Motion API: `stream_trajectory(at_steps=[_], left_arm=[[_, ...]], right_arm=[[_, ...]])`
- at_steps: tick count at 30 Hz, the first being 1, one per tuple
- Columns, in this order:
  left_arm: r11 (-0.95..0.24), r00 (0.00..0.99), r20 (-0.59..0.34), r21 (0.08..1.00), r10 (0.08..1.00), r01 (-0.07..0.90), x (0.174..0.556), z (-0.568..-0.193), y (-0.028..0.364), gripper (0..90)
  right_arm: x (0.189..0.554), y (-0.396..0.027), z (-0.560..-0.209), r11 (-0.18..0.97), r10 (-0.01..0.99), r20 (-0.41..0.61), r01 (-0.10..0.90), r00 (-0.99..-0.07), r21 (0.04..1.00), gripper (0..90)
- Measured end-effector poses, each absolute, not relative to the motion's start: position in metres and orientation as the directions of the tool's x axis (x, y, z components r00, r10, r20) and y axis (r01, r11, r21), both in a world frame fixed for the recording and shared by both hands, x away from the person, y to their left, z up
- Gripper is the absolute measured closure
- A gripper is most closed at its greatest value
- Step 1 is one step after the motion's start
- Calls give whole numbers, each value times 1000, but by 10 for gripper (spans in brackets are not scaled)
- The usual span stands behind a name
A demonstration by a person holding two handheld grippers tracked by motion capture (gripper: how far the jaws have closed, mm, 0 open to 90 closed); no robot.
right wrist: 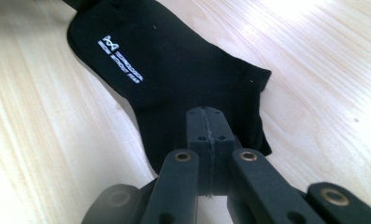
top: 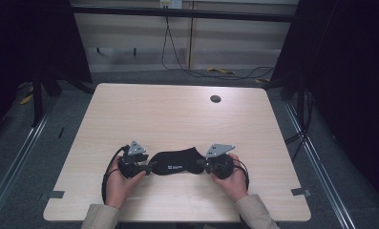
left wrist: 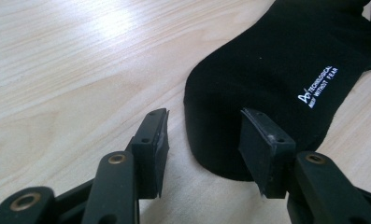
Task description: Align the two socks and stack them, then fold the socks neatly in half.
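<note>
Leftmost on the pale wooden worktop point(top: 177, 114), the left gripper point(top: 149, 168) sits at one end of a black sock point(top: 176, 162), held in the person's left hand point(top: 120, 183). Its jaws stand partly apart in the left gripper view: one is over bare wood, the other over the sock's rounded end point(left wrist: 267, 84), and neither pad presses on the fabric. The sock lies flat near the worktop's near edge, stretched between the two grippers, with small white lettering point(left wrist: 317, 86) on it. At the sock's other end, the right gripper point(top: 202, 164), in the right hand point(top: 232, 179), has its jaws fully together; whether they pinch the fabric edge point(right wrist: 206, 93) I cannot tell.
</note>
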State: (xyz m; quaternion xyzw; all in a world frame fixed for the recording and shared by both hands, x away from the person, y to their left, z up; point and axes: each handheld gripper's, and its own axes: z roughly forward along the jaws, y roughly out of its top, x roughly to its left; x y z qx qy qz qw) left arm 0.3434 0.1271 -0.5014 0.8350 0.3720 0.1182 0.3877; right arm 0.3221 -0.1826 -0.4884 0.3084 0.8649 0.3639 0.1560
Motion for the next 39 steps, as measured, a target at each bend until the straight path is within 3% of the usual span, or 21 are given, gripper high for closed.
stream_trajectory(at_steps=[30,39], left_arm=[[-439,692,-83,717,717,541,344,-505,127,420],[-453,722,-108,713,683,535,342,-503,122,649]], right_arm=[[323,-185,-499,535,650,-28,431,-759,727,900],[322,-185,-500,530,656,-32,430,-754,731,900]])
